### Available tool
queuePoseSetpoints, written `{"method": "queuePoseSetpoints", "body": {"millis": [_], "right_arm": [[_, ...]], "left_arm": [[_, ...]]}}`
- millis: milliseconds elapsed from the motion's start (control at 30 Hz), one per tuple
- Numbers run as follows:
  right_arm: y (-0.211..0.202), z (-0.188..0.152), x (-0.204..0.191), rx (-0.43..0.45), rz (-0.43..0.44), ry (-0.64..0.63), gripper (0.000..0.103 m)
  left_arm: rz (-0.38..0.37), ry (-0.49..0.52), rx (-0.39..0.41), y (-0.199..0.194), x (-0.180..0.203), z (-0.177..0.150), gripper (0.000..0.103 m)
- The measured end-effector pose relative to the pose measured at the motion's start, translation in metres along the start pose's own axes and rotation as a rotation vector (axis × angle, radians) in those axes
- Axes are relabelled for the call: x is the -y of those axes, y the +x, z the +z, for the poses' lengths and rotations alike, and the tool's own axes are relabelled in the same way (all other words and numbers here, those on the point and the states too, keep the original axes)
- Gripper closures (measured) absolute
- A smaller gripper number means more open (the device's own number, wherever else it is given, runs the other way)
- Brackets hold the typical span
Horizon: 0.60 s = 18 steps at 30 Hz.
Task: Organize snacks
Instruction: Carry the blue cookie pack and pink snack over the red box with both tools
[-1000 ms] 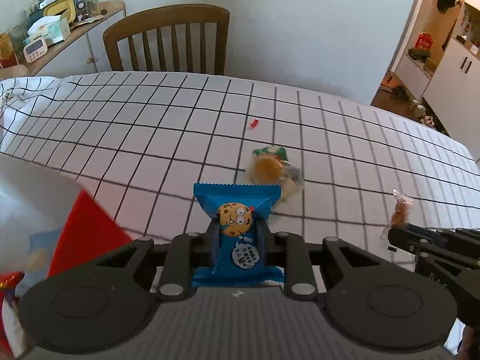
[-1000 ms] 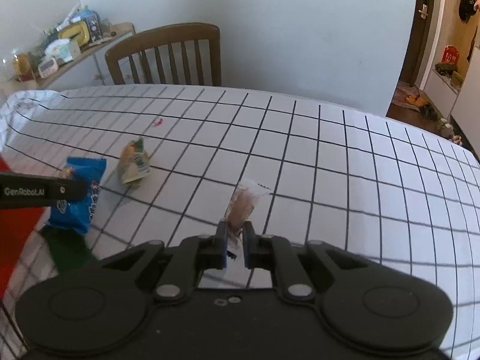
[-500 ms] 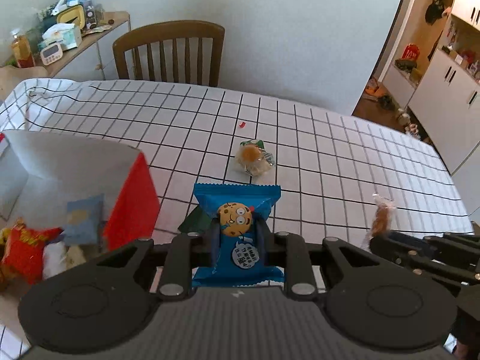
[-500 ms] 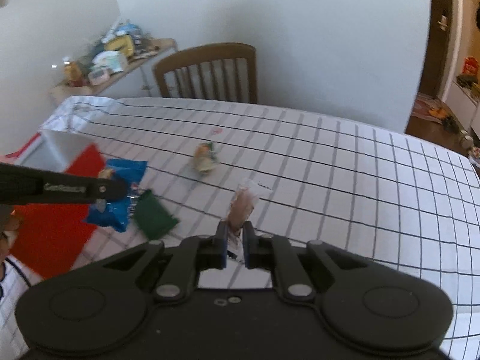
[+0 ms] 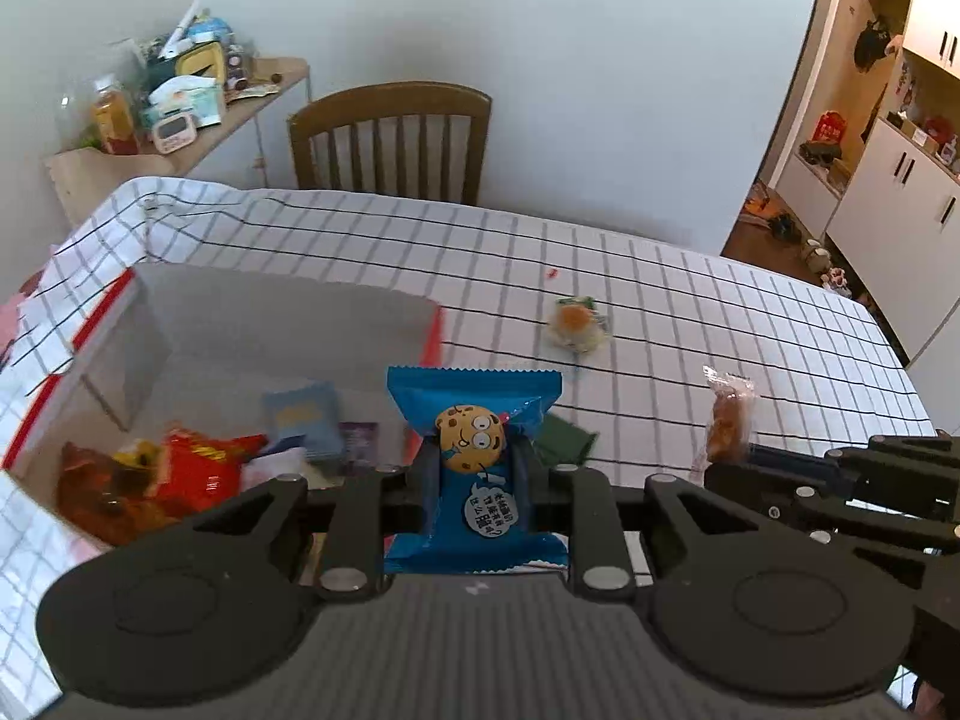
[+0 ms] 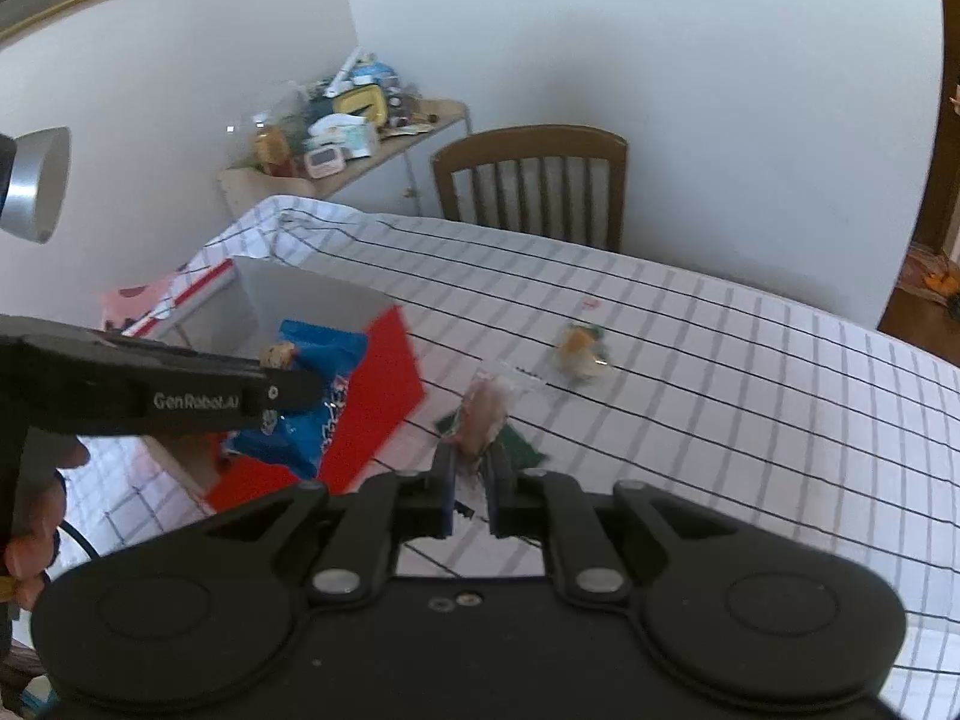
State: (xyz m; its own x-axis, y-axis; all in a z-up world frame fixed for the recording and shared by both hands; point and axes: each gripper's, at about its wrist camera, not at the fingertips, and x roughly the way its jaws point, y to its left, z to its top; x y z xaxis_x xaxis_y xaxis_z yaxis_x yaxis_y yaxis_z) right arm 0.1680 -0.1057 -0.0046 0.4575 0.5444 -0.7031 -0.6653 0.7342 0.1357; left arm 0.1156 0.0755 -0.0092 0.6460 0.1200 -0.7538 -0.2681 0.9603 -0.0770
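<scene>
1. My left gripper (image 5: 474,483) has its fingers (image 5: 427,480) clamped on the blue cookie packet (image 5: 474,414). Its long axis runs straight out along the fingers, the serrated end pointing away from me.
2. That packet hangs over the near right corner of the box (image 5: 282,312), a white-walled, red-sided box holding other snacks.
3. My right gripper (image 6: 471,480) pinches the lower end of a clear-wrapped brown snack (image 6: 486,414). Its length stands up out of the fingers, tilted slightly right, above the table (image 6: 750,390).
4. An orange snack (image 5: 576,324) and a green packet (image 5: 564,438) lie on the checked cloth, right of the box.
</scene>
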Motion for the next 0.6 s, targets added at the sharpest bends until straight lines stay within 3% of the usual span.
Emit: {"method": "queuePoseSetpoints", "body": {"millis": [600], "right_arm": [[0.061,0.018,-0.110,-0.041,0.016,-0.066,0.095]], "left_arm": [[0.057,-0.042,0.013,-0.006,-0.133,0.005,0.079]]}}
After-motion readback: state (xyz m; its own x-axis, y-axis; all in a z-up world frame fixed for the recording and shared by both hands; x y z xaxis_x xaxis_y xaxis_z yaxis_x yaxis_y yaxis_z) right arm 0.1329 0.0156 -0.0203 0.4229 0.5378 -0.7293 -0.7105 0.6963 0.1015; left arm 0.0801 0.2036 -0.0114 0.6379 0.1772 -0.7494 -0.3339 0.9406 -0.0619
